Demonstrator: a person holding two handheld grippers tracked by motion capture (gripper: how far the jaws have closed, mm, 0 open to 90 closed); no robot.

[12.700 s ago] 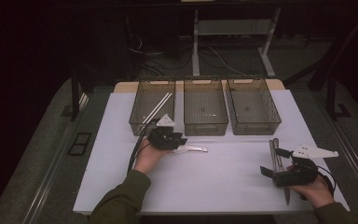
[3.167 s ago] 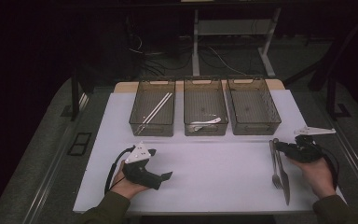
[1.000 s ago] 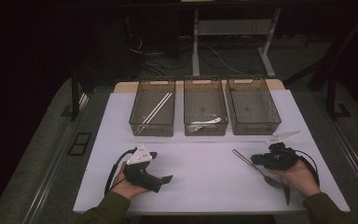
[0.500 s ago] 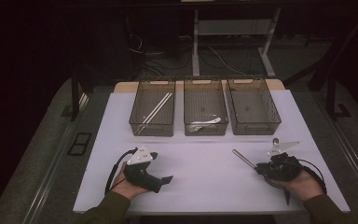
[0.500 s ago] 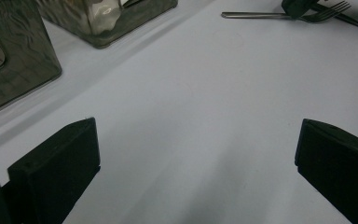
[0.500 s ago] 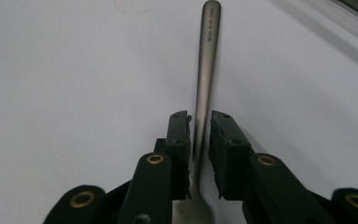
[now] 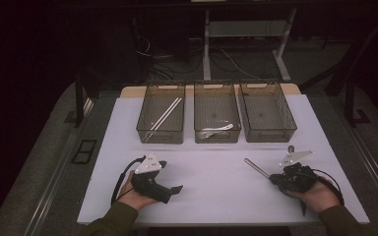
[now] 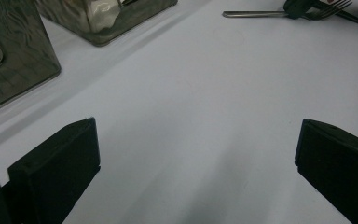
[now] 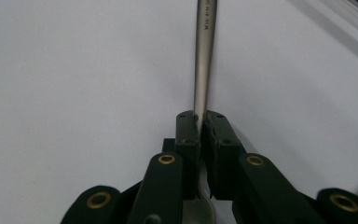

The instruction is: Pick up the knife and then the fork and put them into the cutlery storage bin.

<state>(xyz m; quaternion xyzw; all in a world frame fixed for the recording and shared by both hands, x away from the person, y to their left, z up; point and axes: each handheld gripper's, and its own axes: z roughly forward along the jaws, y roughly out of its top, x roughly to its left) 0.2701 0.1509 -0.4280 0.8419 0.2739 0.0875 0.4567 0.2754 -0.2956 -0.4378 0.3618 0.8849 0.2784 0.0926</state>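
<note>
Metal fork (image 9: pixel 204 60), clamped in right hand-held gripper (image 9: pixel 200 122)

Three bins in a row across upper centre of the desk (image 7: pixel 226 196): left bin (image 7: pixel 161 119) holds sticks (image 7: pixel 165 114), middle bin (image 7: pixel 216 118) holds a spoon-like utensil (image 7: pixel 220 130), right bin (image 7: pixel 267 117) sits beside it. Left claw (image 7: pixel 176 189) lower left on the desk, below the left bin. Right claw (image 7: pixel 272 178) lower right, clamped on a fork (image 7: pixel 256 167) whose handle points up-left toward the middle bin.
</note>
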